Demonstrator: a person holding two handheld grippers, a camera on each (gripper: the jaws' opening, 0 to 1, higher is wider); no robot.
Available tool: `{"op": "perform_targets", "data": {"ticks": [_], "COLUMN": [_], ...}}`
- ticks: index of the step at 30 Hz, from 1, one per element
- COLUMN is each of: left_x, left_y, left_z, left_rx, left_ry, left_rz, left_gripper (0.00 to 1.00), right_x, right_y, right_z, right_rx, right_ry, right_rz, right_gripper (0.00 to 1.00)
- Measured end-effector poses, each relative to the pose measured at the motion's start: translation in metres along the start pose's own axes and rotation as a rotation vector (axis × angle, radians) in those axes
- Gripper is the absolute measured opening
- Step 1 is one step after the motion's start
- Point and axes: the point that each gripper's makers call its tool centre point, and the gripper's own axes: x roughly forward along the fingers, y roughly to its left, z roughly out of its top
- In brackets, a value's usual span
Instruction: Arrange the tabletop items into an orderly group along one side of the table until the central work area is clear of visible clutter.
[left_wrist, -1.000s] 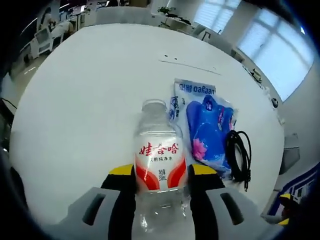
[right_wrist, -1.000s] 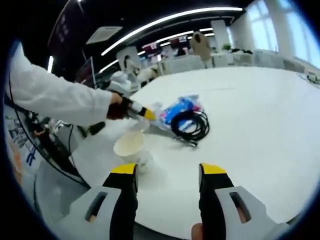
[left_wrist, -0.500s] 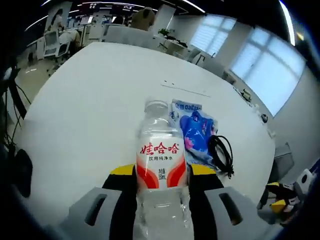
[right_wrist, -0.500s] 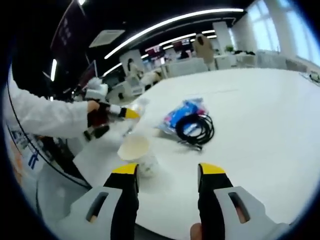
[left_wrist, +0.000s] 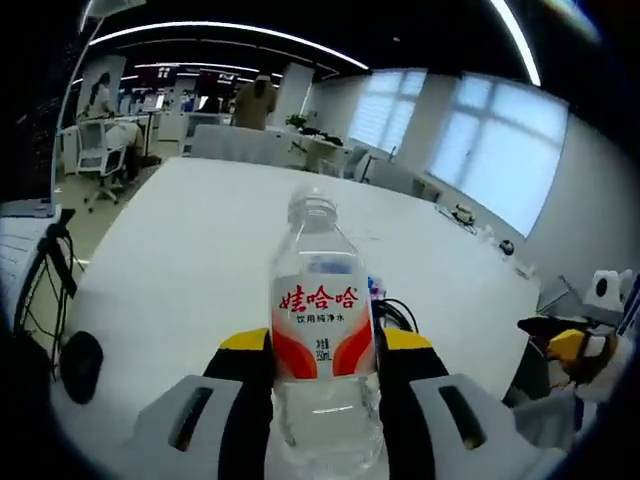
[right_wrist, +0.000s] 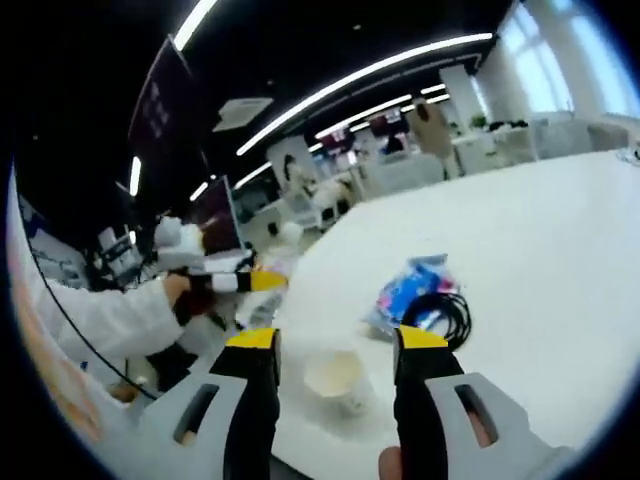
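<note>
Left gripper (left_wrist: 320, 350): jaws closed on the water bottle (left_wrist: 322, 330), gripping approx. at label height, bottle upright and lifted clear of the table (left_wrist: 200, 250). Cap end points away from the camera; bottle looks clear, fill level cannot be judged. Right gripper (right_wrist: 325, 345): jaws apart, nothing between them, hanging above the paper cup (right_wrist: 337, 378) near the table edge.

Other task items: blue packet (right_wrist: 412, 290) w/ coiled black cable (right_wrist: 445, 315) touching it, both lying just beyond the cup in the right gripper view. In the left gripper view a bit of the cable (left_wrist: 398, 312) peeks out beside the bottle.

Risks, as judged:
- Bottle is smooth and round; held by two narrow jaws it could rotate or slip if swung fast
- Set down off-vertical, it may tip and roll toward the cup or off the edge
- Cup sits close to the edge; a careless nudge from the right jaws could push it over
- Cable loops may snag a jaw

Surface: large white tabletop, matte, mostly bare. Room: open office, ceiling strip lights, windows along one wall, desks and chairs further back, people standing at distance
</note>
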Motion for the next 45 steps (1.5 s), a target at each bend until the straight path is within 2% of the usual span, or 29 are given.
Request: {"op": "perform_targets", "data": {"ticks": [2, 4, 9, 11, 13, 15, 18, 20, 22, 26, 29, 32, 33, 34, 38, 40, 42, 44, 45], "left_x": [-0.009, -0.018, -0.039, -0.045, -0.052, -0.057, -0.064, -0.068, -0.071, -0.076, -0.076, -0.076, -0.076, -0.077, -0.079, -0.077, -0.076, -0.076, -0.076], "left_y": [-0.011, -0.02, -0.038, -0.041, -0.048, -0.052, -0.057, -0.06, -0.063, -0.07, -0.073, -0.075, -0.076, -0.078, -0.079, -0.081, -0.082, -0.083, -0.084], "left_z": [0.005, 0.006, 0.007, 0.007, 0.008, 0.01, 0.015, 0.017, 0.018, 0.019, 0.011, 0.006, 0.006, 0.007, 0.003, 0.001, 0.003, 0.009, 0.01], "left_rx": [0.015, 0.005, 0.008, -0.018, 0.001, 0.019, 0.04, 0.087, 0.089, 0.09, 0.124, 0.147, 0.153, 0.164, 0.158, 0.172, 0.171, 0.098, 0.095], "left_ry": [-0.037, -0.059, -0.108, -0.119, -0.135, -0.147, -0.174, -0.179, -0.188, -0.215, -0.205, -0.185, -0.183, -0.185, -0.173, -0.161, -0.173, -0.2, -0.205], "left_rz": [-0.02, -0.034, -0.048, -0.048, -0.047, -0.048, -0.071, -0.08, -0.09, -0.11, -0.114, -0.12, -0.128, -0.137, -0.14, -0.138, -0.143, -0.159, -0.164], "left_gripper": [0.39, 0.4, 0.4, 0.4, 0.4, 0.4, 0.4, 0.4, 0.4, 0.4, 0.4, 0.4, 0.4, 0.4, 0.41, 0.42, 0.42, 0.4, 0.4], "right_x": [0.007, 0.014, 0.035, 0.046, 0.054, 0.064, 0.076, 0.083, 0.088, 0.094, 0.093, 0.091, 0.09, 0.09, 0.088, 0.085, 0.084, 0.081, 0.081], "right_y": [0.015, 0.029, 0.059, 0.071, 0.085, 0.097, 0.103, 0.11, 0.117, 0.123, 0.126, 0.126, 0.126, 0.127, 0.128, 0.128, 0.127, 0.124, 0.122], "right_z": [0.01, 0.023, 0.043, 0.046, 0.051, 0.05, 0.047, 0.046, 0.046, 0.036, 0.027, 0.015, 0.013, 0.014, 0.013, 0.015, 0.017, 0.018, 0.02], "right_rx": [0.048, 0.059, 0.122, 0.17, 0.18, 0.164, 0.122, 0.136, 0.16, 0.135, 0.126, 0.088, 0.073, 0.099, 0.087, 0.025, -0.018, -0.063, -0.08], "right_ry": [0.006, -0.005, -0.014, 0.005, 0.002, 0.033, 0.056, 0.072, 0.082, 0.124, 0.149, 0.182, 0.181, 0.164, 0.153, 0.127, 0.107, 0.096, 0.089], "right_rz": [0.063, 0.117, 0.21, 0.244, 0.293, 0.31, 0.306, 0.334, 0.36, 0.357, 0.365, 0.372, 0.372, 0.377, 0.372, 0.356, 0.342, 0.324, 0.319], "right_gripper": [0.43, 0.45, 0.47, 0.49, 0.54, 0.57, 0.56, 0.58, 0.6, 0.58, 0.56, 0.45, 0.39, 0.39, 0.37, 0.36, 0.35, 0.35, 0.35]}}
